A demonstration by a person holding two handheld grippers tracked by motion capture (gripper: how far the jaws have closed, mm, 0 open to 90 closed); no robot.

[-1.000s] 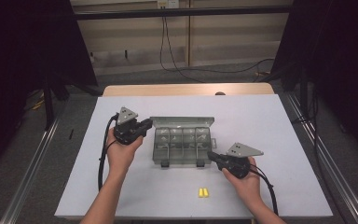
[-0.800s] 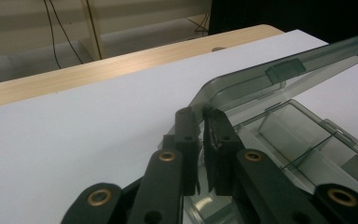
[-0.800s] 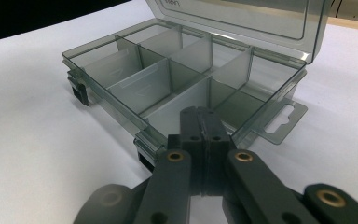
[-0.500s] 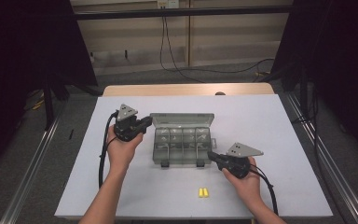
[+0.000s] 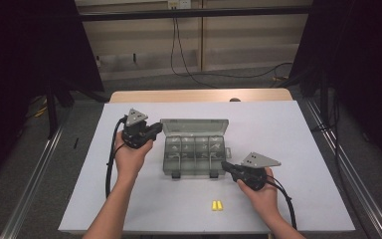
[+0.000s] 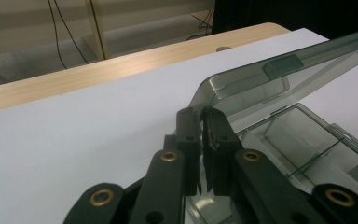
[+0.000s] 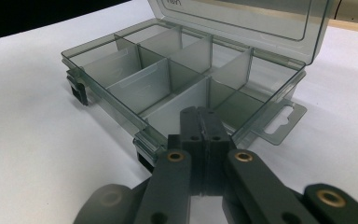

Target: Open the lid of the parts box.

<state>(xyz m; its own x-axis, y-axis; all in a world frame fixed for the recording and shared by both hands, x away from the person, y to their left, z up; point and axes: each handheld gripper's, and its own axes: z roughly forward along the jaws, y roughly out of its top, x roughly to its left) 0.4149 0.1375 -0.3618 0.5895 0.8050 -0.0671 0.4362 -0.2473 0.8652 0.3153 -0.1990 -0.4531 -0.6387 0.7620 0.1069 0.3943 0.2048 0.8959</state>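
High view looked forward and down from above the person's side, taking in the whole tabletop (image 5: pixel 303 149). Left gripper view sat low and close, facing the raised lid (image 6: pixel 279 79) of the compartment box (image 5: pixel 195 149). Right gripper view sat equally near at the box's front corner. All three shared the box.

In the left gripper view the clear organizer box (image 6: pixel 303 135) runs off the right edge, its lid (image 6: pixel 279 79) cut there too. Whether the left hand-held gripper (image 6: pixel 204 122) pinches the lid's corner cannot be told. The two yellow pieces (image 5: pixel 217 205) on the surface (image 5: pixel 303 129) are too small to identify.
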